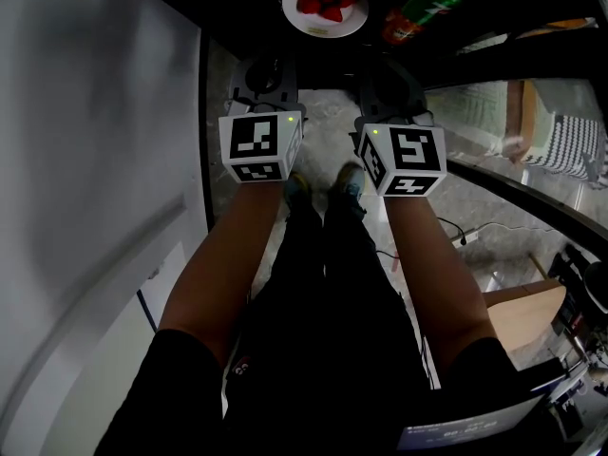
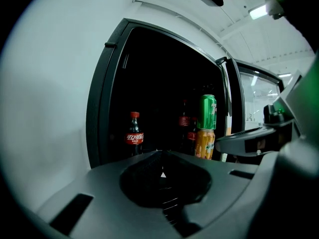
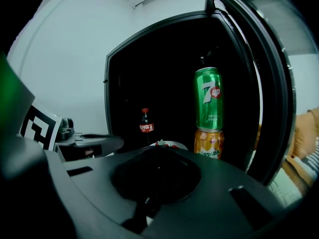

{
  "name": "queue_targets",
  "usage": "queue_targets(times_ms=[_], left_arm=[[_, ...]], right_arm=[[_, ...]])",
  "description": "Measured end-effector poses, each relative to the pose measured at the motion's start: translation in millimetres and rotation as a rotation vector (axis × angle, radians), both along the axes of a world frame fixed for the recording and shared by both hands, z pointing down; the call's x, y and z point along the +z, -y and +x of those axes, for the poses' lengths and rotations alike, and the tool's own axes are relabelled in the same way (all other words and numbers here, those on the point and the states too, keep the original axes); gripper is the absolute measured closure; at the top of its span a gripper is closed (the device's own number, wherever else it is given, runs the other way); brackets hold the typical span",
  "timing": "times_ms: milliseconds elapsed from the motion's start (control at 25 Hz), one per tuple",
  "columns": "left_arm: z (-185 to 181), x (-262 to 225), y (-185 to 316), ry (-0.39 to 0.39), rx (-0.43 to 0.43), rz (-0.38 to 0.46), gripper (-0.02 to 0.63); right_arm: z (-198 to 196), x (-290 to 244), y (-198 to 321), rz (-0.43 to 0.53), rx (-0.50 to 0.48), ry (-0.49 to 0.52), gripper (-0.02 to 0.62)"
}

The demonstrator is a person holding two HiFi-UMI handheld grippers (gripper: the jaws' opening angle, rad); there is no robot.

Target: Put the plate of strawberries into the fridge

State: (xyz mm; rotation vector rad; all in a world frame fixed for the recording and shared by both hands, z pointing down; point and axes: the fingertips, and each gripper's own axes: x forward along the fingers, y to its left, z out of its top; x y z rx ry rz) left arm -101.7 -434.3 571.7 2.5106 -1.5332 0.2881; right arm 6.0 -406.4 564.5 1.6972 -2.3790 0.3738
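- Your plate of strawberries (image 1: 325,6) is already sitting on the shelf inside the open fridge (image 3: 106,98), roughly mid-width. From the right gripper view it only just peeks over the gripper body (image 3: 167,144).
- There's a cola bottle (image 3: 145,123) toward the shelf's left edge. Toward the right edge a green can (image 3: 208,98) is stacked on an orange can (image 3: 208,143), so the plate is between them, touching neither.
- Your left gripper (image 1: 264,76) has its jaws closed together on nothing.
- Same for your right gripper (image 1: 391,84): jaws together, empty.
- You've got both side by side in front of the fridge opening, pointed in at the shelf and clear of the plate.
- The fridge door (image 3: 269,83) hangs open on your right.
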Motion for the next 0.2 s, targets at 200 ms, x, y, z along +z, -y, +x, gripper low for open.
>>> queue_targets(times_ms=[200], left_arm=[[3.8, -0.5, -0.5, -0.002, 0.008, 0.001, 0.601]], right_arm=[[2.4, -1.0, 0.3, 0.007, 0.009, 0.0, 0.592]])
